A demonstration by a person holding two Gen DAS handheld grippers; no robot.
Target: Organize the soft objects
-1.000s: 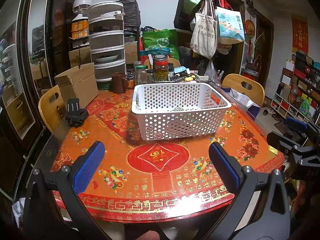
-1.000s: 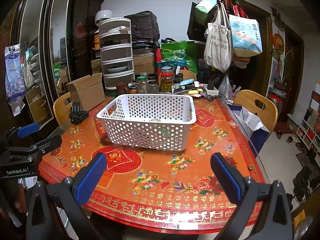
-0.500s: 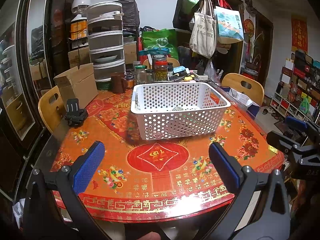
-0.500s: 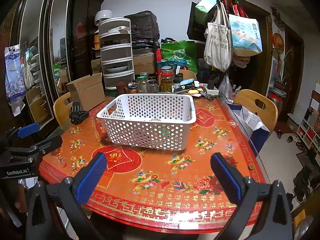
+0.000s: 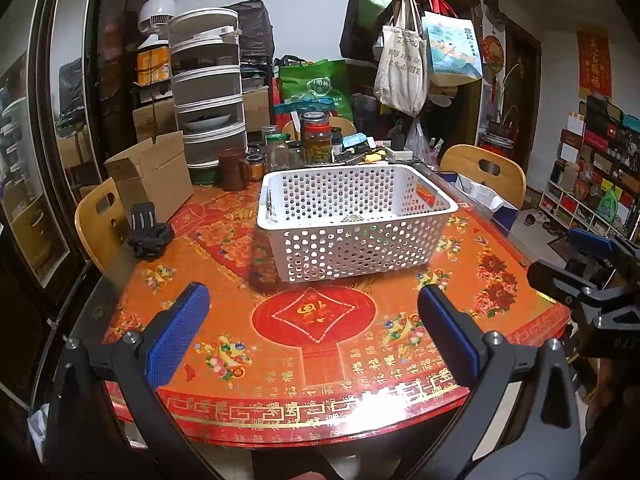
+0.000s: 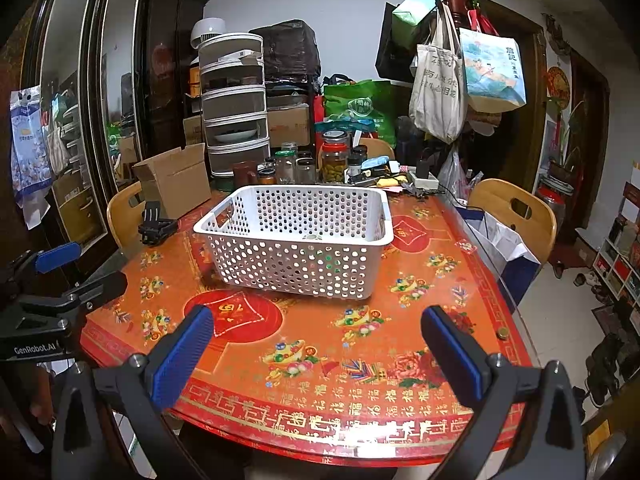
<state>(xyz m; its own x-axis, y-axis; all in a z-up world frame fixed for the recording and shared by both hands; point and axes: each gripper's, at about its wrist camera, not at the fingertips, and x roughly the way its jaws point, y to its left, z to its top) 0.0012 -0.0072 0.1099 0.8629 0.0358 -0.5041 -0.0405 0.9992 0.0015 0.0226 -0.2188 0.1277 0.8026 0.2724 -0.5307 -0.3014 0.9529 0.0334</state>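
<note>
A white perforated basket stands in the middle of the red patterned table. Something small and greenish lies on its floor, mostly hidden by the wall. My left gripper hangs open over the table's near edge with nothing between its blue pads. My right gripper is open too, empty, above the near edge to the right of the left one. Each gripper shows at the side of the other's view: the right gripper and the left gripper.
A cardboard box, a black clamp-like stand, a brown mug, jars and a stack of drawers crowd the table's far side. Wooden chairs flank the table. Bags hang on a coat rack.
Almost nothing differs; the left wrist view has drifted very slightly. Both grippers stay open and empty.
</note>
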